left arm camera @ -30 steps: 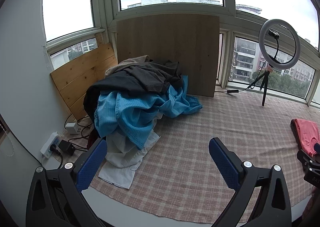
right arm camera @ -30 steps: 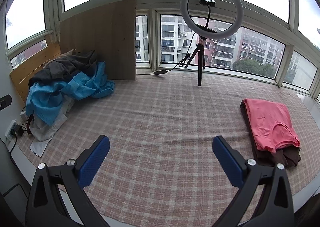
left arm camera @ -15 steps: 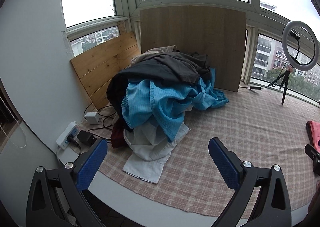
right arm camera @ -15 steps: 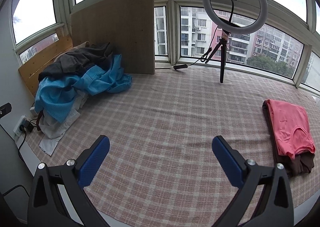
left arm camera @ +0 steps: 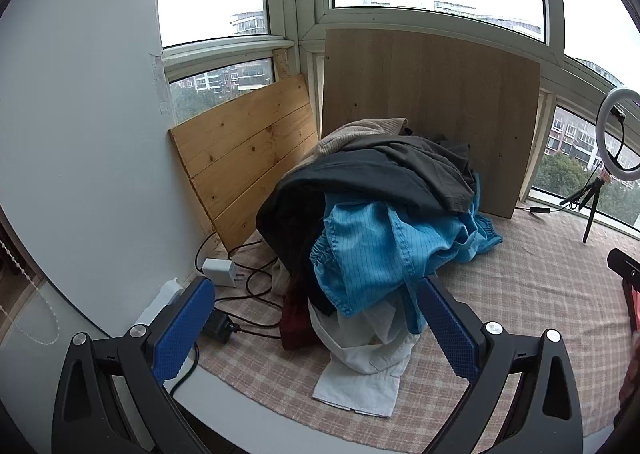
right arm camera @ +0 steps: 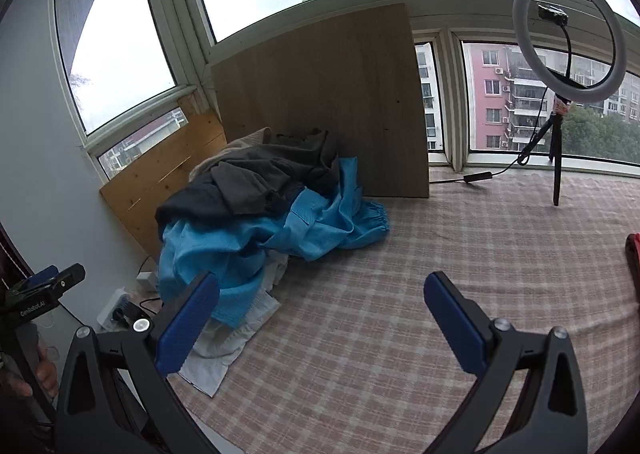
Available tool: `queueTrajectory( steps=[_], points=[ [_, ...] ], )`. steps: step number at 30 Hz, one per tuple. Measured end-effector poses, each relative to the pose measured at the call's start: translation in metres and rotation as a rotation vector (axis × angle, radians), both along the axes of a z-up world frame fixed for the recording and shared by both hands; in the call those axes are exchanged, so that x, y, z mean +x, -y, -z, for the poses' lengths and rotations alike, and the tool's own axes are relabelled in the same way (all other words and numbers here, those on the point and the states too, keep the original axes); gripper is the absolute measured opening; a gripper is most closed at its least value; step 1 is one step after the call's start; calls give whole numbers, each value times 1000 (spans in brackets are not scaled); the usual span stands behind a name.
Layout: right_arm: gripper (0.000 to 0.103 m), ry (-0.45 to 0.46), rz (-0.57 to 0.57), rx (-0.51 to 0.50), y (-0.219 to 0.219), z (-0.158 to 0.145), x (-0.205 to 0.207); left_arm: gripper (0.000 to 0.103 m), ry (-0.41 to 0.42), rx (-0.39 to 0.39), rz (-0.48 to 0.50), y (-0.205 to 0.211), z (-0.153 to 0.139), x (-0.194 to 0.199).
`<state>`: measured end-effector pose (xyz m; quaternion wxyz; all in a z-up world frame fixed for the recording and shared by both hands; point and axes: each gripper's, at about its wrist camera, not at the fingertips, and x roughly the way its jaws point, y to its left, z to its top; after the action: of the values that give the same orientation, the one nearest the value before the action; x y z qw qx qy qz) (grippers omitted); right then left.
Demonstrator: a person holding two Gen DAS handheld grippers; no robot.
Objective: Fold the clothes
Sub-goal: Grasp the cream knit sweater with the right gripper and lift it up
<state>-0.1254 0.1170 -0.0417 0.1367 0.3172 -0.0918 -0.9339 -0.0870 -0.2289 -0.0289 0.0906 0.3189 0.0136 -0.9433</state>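
Gaping wide with nothing between its blue pads, the left gripper (left arm camera: 312,324) hovers just short of the pile of clothes (left arm camera: 380,221), touching none of it. The right gripper (right arm camera: 320,318) is spread just as wide and also holds nothing, hanging above the checked cloth (right arm camera: 400,274) that covers the bench.

In the left wrist view the pile fills the centre, from about 12 o'clock down to 6 o'clock between the pads: a dark grey garment (left arm camera: 360,177) on top, a blue striped garment (left arm camera: 372,250) spilling beneath it, and a white garment (left arm camera: 364,358) trailing to the bench edge at 6 o'clock. A dark red piece (left arm camera: 294,318) pokes out at 7 o'clock, mostly buried. How many garments lie underneath cannot be told.

In the right wrist view the pile sits at 10 o'clock, near the left pad. At 3 o'clock a red item (right arm camera: 633,254) is cut off by the frame. A ring light (right arm camera: 570,33) stands at 2 o'clock.
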Motion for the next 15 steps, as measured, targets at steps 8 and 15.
queueTrajectory(
  steps=[8,15],
  points=[
    [103,-3,-75,129,133,-43,-113,101,-23,57,22,88,-5,-40],
    [103,46,-253,269,278,-40,-207,101,-14,120,14,133,6,-60]
  ],
)
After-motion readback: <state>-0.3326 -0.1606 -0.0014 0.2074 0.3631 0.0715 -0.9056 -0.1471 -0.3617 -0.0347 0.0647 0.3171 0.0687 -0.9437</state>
